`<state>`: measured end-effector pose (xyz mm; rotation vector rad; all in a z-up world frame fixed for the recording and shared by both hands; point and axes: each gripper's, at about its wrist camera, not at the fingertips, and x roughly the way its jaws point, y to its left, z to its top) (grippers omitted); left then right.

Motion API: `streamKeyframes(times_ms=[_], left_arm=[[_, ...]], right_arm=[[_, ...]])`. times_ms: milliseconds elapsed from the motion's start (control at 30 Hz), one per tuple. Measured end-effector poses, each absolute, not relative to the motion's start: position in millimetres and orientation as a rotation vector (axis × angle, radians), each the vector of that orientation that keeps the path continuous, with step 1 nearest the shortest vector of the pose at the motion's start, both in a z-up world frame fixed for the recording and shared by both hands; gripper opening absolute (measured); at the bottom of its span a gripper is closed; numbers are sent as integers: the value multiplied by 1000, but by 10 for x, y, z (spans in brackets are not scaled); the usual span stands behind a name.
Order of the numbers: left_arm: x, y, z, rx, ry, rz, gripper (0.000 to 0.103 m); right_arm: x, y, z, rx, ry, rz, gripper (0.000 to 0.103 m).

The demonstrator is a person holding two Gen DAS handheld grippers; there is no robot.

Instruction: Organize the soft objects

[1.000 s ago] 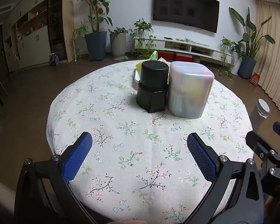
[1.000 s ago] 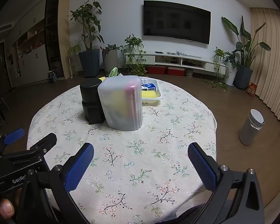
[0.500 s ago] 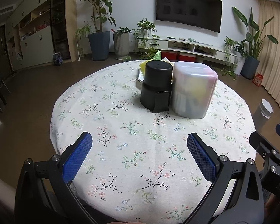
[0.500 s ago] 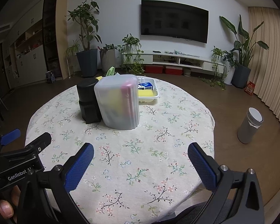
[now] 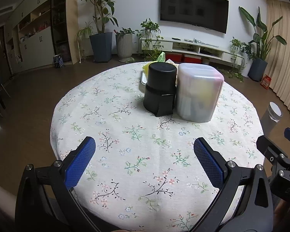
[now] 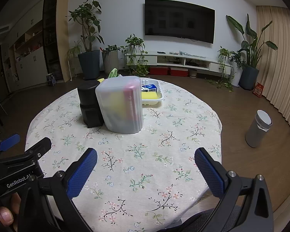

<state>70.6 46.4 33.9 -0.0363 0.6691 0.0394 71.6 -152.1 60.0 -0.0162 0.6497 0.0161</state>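
A frosted translucent box (image 5: 198,94) (image 6: 120,104) with yellow and pink items dimly showing inside stands mid-table. A black round container (image 5: 160,90) (image 6: 89,104) stands against its left side. Behind them lies a white tray (image 6: 159,100) holding a yellow sponge (image 6: 149,95) and a blue packet (image 6: 148,87). My left gripper (image 5: 144,155) hangs open over the table's near edge, well short of the containers, nothing between its fingers. My right gripper (image 6: 145,164) is open too, near the front edge. Each gripper shows at the edge of the other's view.
The round table has a floral cloth (image 5: 137,135). A grey cylindrical bin (image 6: 258,128) stands on the floor to the right. Potted plants (image 6: 89,38), a TV console (image 6: 183,61) and curtains line the far walls. A thumb (image 6: 3,215) shows at lower left.
Both grippers have drawn back slightly from the containers, so more of the table and floor shows. Both stay open. Nothing on the table has moved.
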Motion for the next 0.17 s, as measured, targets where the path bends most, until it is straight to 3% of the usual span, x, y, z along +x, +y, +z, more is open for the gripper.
streamKeyframes(times_ms=[167], left_arm=[[713,468,334,-36,676,38,103]], right_arm=[[716,-1520,604,-16,649,16,103]])
